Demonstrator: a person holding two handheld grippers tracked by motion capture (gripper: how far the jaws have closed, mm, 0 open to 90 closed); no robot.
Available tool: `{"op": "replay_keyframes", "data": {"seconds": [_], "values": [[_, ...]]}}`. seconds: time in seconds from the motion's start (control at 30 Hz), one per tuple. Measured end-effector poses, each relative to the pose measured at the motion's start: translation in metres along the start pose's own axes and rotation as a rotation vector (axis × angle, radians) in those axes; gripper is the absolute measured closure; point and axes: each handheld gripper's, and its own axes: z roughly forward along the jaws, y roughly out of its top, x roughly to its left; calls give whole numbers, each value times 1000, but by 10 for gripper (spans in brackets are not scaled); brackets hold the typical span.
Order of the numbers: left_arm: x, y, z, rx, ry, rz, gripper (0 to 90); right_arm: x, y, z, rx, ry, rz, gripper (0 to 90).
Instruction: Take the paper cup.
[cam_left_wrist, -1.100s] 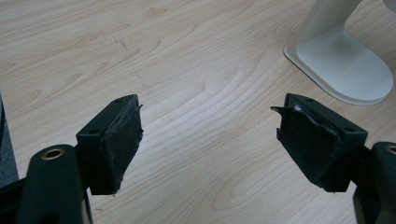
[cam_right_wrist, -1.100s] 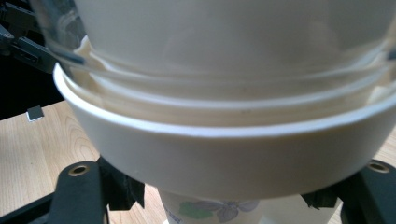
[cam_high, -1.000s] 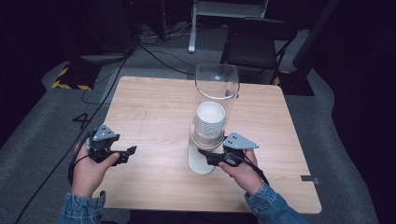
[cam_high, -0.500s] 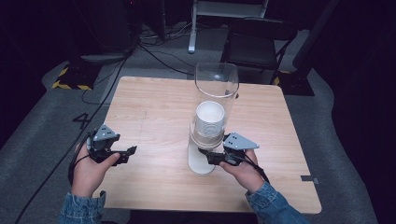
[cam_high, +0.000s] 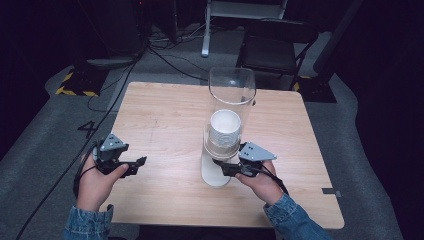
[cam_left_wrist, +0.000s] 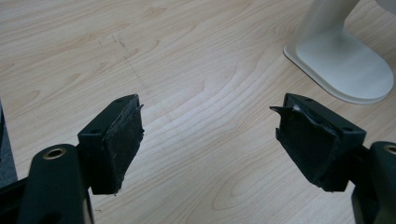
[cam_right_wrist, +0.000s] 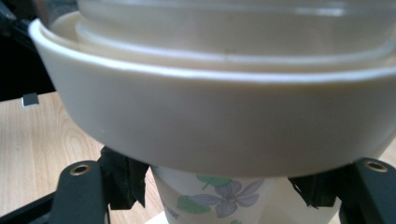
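Nothing has moved since the earlier frames: both hands hold as they were. My right claw (cam_high: 223, 167) sits under the dispenser's (cam_high: 231, 115) cream collar, jaws spread either side of the flowered cup (cam_right_wrist: 219, 196) poking out below; whether the pads touch it I cannot tell. My left claw (cam_high: 134, 166) rests wide open and empty over the table (cam_high: 160, 115). Judging by this, I am about to pull a cup: close, then draw straight down.

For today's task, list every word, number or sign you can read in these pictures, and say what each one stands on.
"4": painted in black on the grey floor, left of the table.
Paper cup under the cup dispenser: dark print at its lower left edge, too cut off to read; otherwise flowers, no words.
No other text.
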Motion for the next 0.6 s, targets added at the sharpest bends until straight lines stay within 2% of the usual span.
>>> {"op": "replay_keyframes", "data": {"seconds": [0.03,0.07,0.13,0.23,0.33,0.47,0.5,0.6], "values": [[0,0,0,0,0,0,223,1,0,0,22,1,27,313],[0,0,0,-1,1,0,223,1,0,0,22,1,27,313],[-1,0,0,-2,-3,1,223,5,-9,4,120,-20,42,345],[0,1,-2,-7,-2,1,223,6,-21,9,147,-11,55,352],[0,0,-2,-9,-1,-6,224,5,-22,9,154,2,62,345],[1,-1,0,0,-6,-5,223,6,-25,9,195,4,32,332],[0,0,0,-5,-5,-3,223,6,-26,8,222,1,14,328],[0,0,-1,-4,-5,1,223,6,-27,8,243,3,0,326]]}}
